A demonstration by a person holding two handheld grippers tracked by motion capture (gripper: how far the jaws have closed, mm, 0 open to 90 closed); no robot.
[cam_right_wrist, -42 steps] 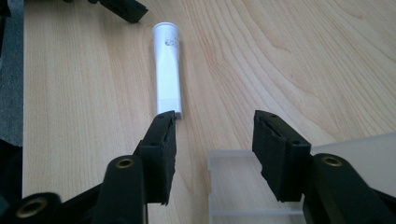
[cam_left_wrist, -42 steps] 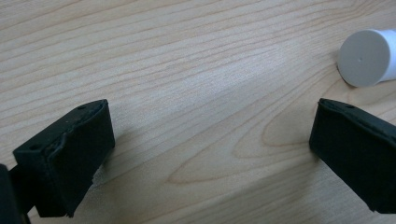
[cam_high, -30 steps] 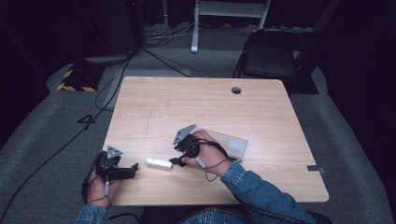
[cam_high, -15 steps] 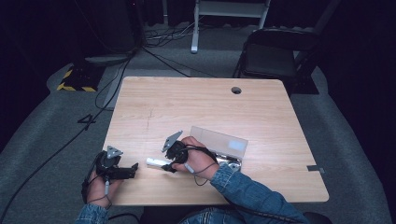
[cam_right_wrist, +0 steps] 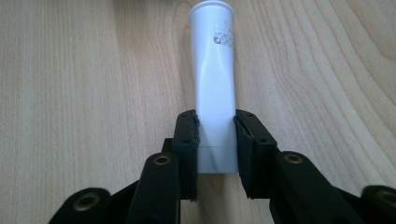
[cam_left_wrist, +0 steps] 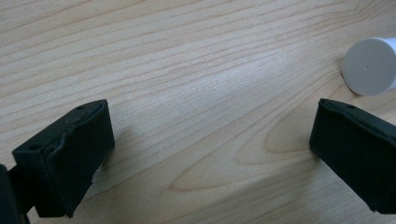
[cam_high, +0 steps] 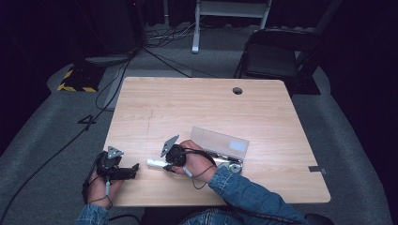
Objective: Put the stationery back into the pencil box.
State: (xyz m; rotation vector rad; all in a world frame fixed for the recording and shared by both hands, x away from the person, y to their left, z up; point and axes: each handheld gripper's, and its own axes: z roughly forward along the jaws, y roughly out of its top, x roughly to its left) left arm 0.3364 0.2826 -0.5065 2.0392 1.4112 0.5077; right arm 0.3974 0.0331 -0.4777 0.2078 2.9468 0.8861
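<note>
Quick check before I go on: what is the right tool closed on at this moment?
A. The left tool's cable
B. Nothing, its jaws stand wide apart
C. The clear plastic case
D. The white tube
D: in the right gripper view the right tool has both pads pressed against the sides of the white tube, which lies on the wooden table; its jaws have just been closing.

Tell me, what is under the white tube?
The white tube lies on the bare wooden table, with nothing between. The right gripper has just been closing, and its pads now press the tube's sides, covering part of it.
</note>
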